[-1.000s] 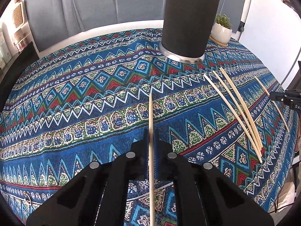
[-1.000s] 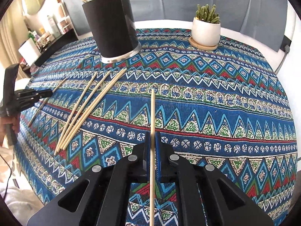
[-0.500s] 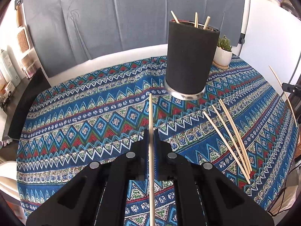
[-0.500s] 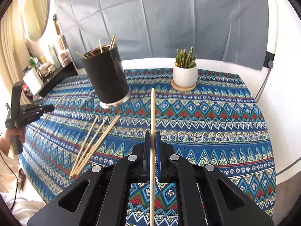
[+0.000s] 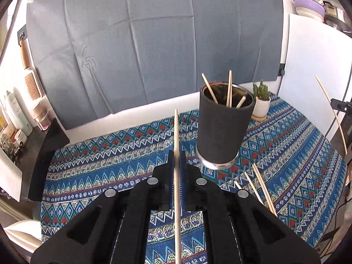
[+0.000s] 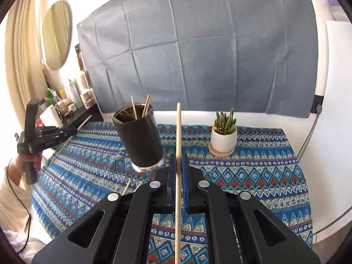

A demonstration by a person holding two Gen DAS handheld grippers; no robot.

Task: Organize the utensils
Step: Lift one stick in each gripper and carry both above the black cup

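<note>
Up top, big grey backdrop cloth [image 5: 154, 44] behind the counter's [image 5: 308, 154] patterned blue cover. Near the far edge, black holder cup [image 5: 222, 132], a few chopsticks poking out of it; small potted cactus [image 6: 223, 136] off toward the far right corner. Left gripper [image 5: 176, 167] clamped on one chopstick [image 5: 176, 132], raised over the counter; right gripper [image 6: 179, 169] pinching another chopstick [image 6: 178, 132] likewise. Loose chopsticks [image 5: 261, 182] lying by the cup's base.

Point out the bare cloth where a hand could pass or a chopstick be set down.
Free: the tablecloth left of the black holder, and the stretch in front of the cactus pot toward the right edge. Crowded: beside the holder's base, where loose chopsticks lie.
</note>
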